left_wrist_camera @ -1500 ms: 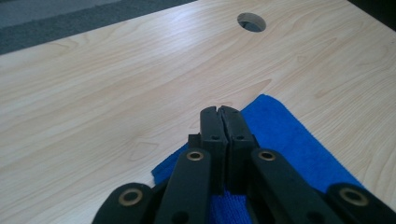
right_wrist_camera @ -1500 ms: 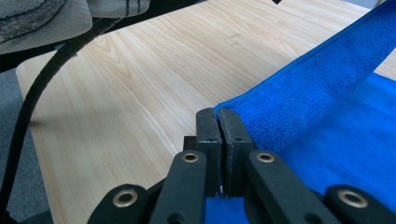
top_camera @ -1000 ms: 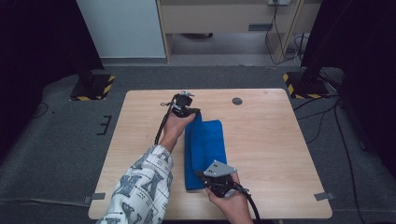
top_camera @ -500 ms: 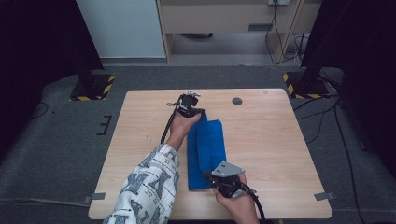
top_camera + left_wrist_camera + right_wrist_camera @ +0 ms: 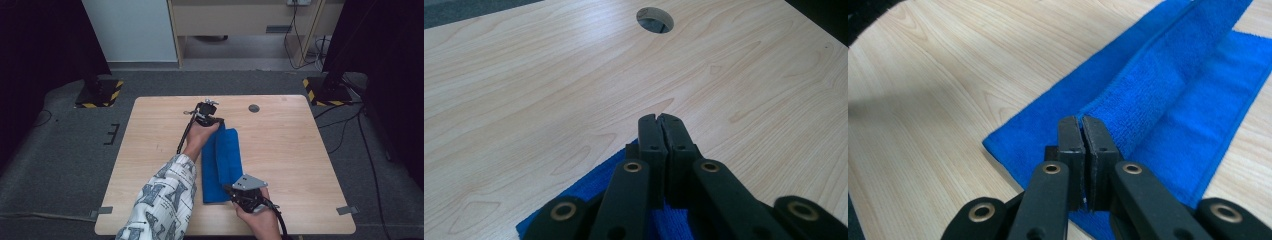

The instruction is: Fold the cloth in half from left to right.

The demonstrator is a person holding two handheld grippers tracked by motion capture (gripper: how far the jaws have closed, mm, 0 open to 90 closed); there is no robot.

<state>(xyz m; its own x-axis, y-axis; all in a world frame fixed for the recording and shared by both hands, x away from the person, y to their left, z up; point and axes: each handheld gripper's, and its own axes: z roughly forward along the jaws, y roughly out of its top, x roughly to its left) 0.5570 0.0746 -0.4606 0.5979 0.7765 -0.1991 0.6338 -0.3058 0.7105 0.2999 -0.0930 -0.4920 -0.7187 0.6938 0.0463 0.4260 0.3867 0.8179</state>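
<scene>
So there's a blue towel (image 5: 221,165) lying lengthwise in the middle of the wooden table (image 5: 300,150), with one long edge folded over onto itself. The left gripper (image 5: 207,113) has its jaws pinched closed on the far corner of the towel, and the right gripper (image 5: 239,192) is clamped the same way on the folded edge at the near end. A small round hole (image 5: 254,108) sits in the tabletop just beyond the towel, off to the right.

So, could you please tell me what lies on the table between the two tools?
The high view shows the folded blue towel stretching from the left tool to the right tool; nothing else lies between them.
</scene>
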